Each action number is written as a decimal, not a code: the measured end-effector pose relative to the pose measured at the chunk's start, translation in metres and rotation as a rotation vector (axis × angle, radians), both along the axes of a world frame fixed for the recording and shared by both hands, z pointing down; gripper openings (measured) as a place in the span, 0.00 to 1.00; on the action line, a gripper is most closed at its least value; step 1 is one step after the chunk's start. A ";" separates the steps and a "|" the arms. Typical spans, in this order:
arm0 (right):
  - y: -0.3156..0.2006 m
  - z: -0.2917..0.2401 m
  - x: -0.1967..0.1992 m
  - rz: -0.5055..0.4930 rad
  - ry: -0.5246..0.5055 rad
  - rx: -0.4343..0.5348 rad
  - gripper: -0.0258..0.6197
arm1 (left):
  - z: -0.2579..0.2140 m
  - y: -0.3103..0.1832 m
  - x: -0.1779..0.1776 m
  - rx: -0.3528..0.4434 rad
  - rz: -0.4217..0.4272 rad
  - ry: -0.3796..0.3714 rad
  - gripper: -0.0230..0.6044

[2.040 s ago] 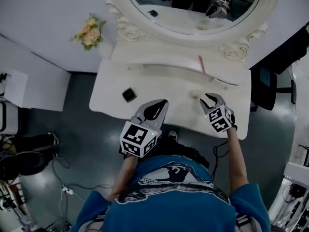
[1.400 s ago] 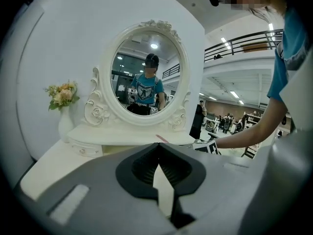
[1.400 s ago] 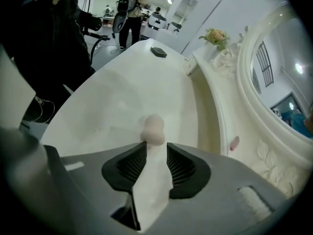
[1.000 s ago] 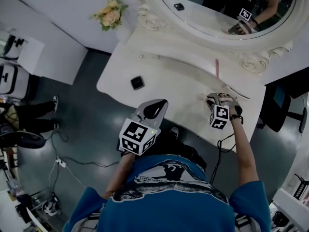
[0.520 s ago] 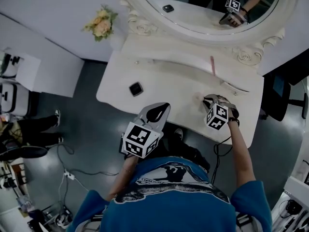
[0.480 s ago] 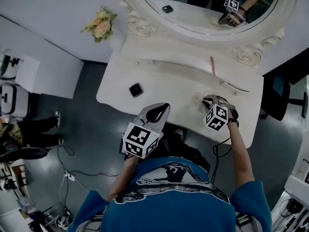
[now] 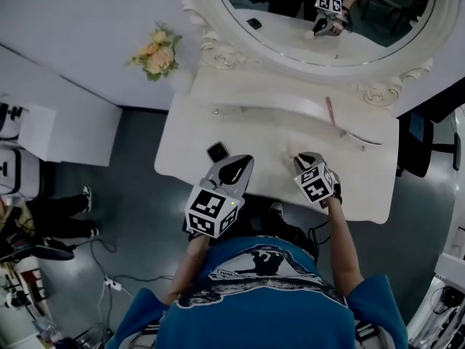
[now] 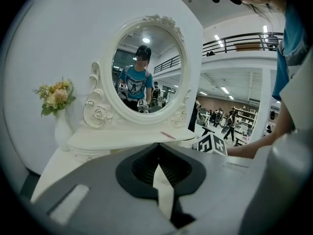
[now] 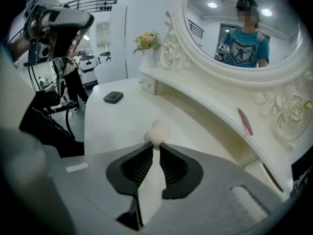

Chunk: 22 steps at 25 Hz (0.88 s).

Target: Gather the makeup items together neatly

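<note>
My right gripper (image 7: 296,159) is shut on a pale round makeup sponge (image 7: 291,149), pinched at the very tips just above the white vanity table (image 7: 254,133). In the right gripper view the sponge (image 9: 157,131) bulges out past the fingertips of the right gripper (image 9: 154,147). A black compact (image 7: 217,151) lies on the table by the front left edge, close to my left gripper (image 7: 243,161), which is shut with nothing in it. A pink pencil (image 7: 330,110) rests on the raised shelf under the mirror, and a thin pale stick (image 7: 354,141) lies at the right.
An oval mirror (image 7: 327,13) in a carved white frame rises behind the shelf. A vase of flowers (image 7: 155,51) stands at the shelf's left end. The table's front edge runs right under both grippers, with dark floor beyond it.
The right gripper's jaws have closed on the sponge, and it has shifted left toward the table's middle. The left gripper has kept its place and stays shut.
</note>
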State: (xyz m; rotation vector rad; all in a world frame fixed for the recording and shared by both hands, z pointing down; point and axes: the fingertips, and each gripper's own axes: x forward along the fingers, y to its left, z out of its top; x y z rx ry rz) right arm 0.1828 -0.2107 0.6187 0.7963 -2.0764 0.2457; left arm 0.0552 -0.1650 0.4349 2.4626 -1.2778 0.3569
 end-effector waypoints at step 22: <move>0.001 0.038 -0.066 0.447 -0.033 -0.127 0.14 | -0.003 -0.043 -0.099 0.006 0.132 0.040 0.06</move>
